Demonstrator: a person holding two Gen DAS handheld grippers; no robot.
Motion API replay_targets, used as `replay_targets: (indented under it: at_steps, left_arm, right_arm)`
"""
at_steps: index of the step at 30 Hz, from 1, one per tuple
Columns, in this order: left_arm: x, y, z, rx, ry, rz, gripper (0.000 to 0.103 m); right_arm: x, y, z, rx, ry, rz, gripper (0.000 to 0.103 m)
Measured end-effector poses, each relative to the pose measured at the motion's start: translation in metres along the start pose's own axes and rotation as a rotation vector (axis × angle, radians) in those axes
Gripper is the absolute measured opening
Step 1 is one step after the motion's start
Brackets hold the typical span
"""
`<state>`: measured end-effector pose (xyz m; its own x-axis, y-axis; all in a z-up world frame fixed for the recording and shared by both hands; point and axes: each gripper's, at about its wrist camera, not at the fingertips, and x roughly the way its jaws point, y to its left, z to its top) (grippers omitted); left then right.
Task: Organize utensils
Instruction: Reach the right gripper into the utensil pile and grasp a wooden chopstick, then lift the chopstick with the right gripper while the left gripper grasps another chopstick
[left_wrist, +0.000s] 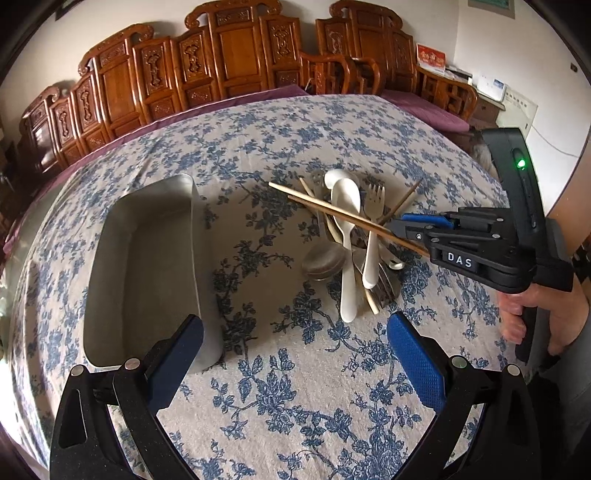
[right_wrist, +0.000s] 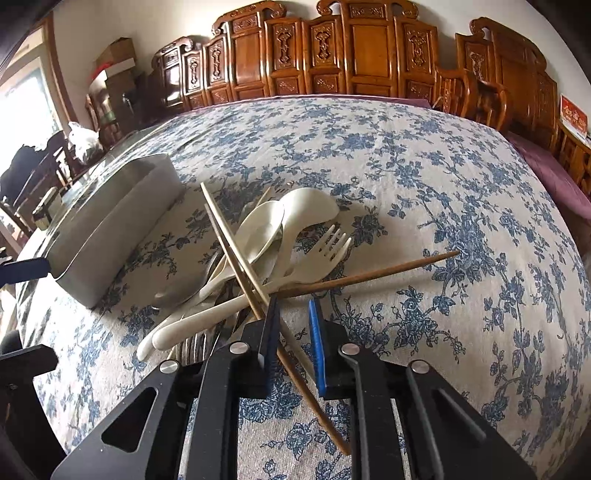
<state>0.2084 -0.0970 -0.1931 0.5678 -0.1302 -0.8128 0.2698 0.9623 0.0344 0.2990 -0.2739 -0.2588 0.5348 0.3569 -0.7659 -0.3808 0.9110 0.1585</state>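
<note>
Two chopsticks (right_wrist: 236, 254) of pale wood cross in the middle of the right wrist view, and their lower ends pass between the fingers of the right tongs (right_wrist: 293, 308). These tongs stand nearly closed around them; the dark finger seems to touch one stick, but the blue pad (right_wrist: 317, 343) is still a little apart, so I judge this is not yet a firm grip. A darker chopstick (right_wrist: 373, 275) lies across toward the right of the frame.

All the utensils are in one heap (left_wrist: 351, 240) at the centre of the left wrist view: white plastic spoons (left_wrist: 347, 206), a white fork (left_wrist: 373, 229), metal spoons and forks below them. The metal tray (left_wrist: 147, 266), at the left of that frame, is empty as far as I can see. The left tongs (left_wrist: 295, 343) stand wide open at the bottom of the frame, above the flowered cloth of the worktop (left_wrist: 295, 406), holding nothing; one finger is just beside the tray's near corner.

I judge the task is at its very beginning: nothing is sorted, and every piece must be moved into the tray.
</note>
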Motion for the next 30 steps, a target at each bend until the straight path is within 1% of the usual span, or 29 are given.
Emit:
replay_targets:
  at_steps: [4, 7, 9, 10, 12, 16, 21, 27, 30]
  left_arm:
    - [0.004, 0.002, 0.001, -0.011, 0.007, 0.004, 0.096]
    - [0.007, 0.003, 0.004, -0.015, 0.011, 0.010, 0.096]
    - [0.008, 0.004, 0.007, -0.020, 0.015, 0.014, 0.096]
    - [0.010, 0.005, 0.008, -0.022, 0.017, 0.015, 0.096]
    - [0.014, 0.005, 0.010, -0.024, 0.022, 0.017, 0.096]
    - [0.027, 0.004, 0.012, -0.036, 0.045, 0.003, 0.096]
    - [0.042, -0.001, 0.021, -0.052, 0.056, -0.019, 0.096]
    - [0.055, -0.011, 0.042, -0.090, 0.053, -0.061, 0.084]
    - [0.061, -0.018, 0.052, -0.113, 0.052, -0.083, 0.073]
  right_arm:
    - [0.000, 0.002, -0.002, -0.013, 0.008, 0.026, 0.018]
    - [0.008, 0.007, -0.004, -0.046, 0.035, 0.016, 0.018]
    - [0.008, 0.008, -0.003, -0.050, 0.030, 0.017, 0.017]
    - [0.006, 0.008, -0.002, -0.051, 0.022, 0.029, 0.016]
    - [0.000, 0.009, 0.000, -0.056, 0.002, 0.046, 0.007]
    - [-0.012, 0.007, -0.001, -0.050, -0.026, 0.069, 0.006]
    - [-0.025, -0.009, 0.002, 0.014, -0.076, 0.084, 0.006]
    - [-0.034, -0.030, 0.003, 0.057, -0.106, 0.015, 0.006]
    - [-0.037, -0.042, -0.001, 0.085, -0.109, -0.015, 0.006]
